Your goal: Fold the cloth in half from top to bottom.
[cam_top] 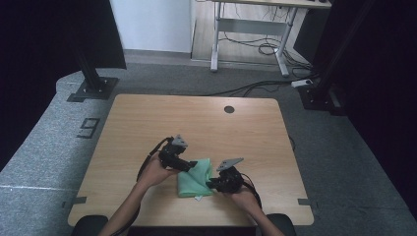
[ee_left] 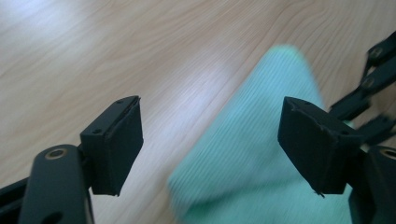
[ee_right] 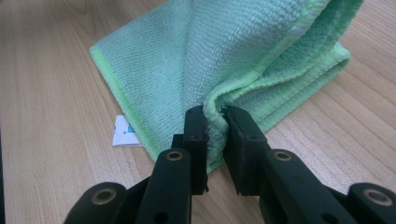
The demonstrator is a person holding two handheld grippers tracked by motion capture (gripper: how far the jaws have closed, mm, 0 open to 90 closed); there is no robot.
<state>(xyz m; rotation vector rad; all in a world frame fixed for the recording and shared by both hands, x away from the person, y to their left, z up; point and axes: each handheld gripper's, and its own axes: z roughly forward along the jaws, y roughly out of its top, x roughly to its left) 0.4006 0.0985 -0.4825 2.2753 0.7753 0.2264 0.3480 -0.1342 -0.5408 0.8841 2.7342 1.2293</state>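
A folded green cloth [cam_top: 194,178] lies near the front middle of the wooden table [cam_top: 147,118]. My right gripper [ee_right: 215,116] is shut on a bunched edge of the cloth [ee_right: 224,51], pinching the fold between its pads. My right gripper [cam_top: 212,185] sits at the cloth's right side in the high view. My left gripper [cam_top: 189,165] hovers over the cloth's left top corner. In the left gripper view my left gripper [ee_left: 210,140] stands open, its pads wide apart, with the blurred cloth [ee_left: 261,158] below them and untouched.
A white label [ee_right: 123,133] sticks out from under the cloth's edge. A dark round hole [cam_top: 229,109] marks the table's far side. Black stand bases [cam_top: 93,88] and a desk frame [cam_top: 251,39] with cables stand on the floor beyond the table.
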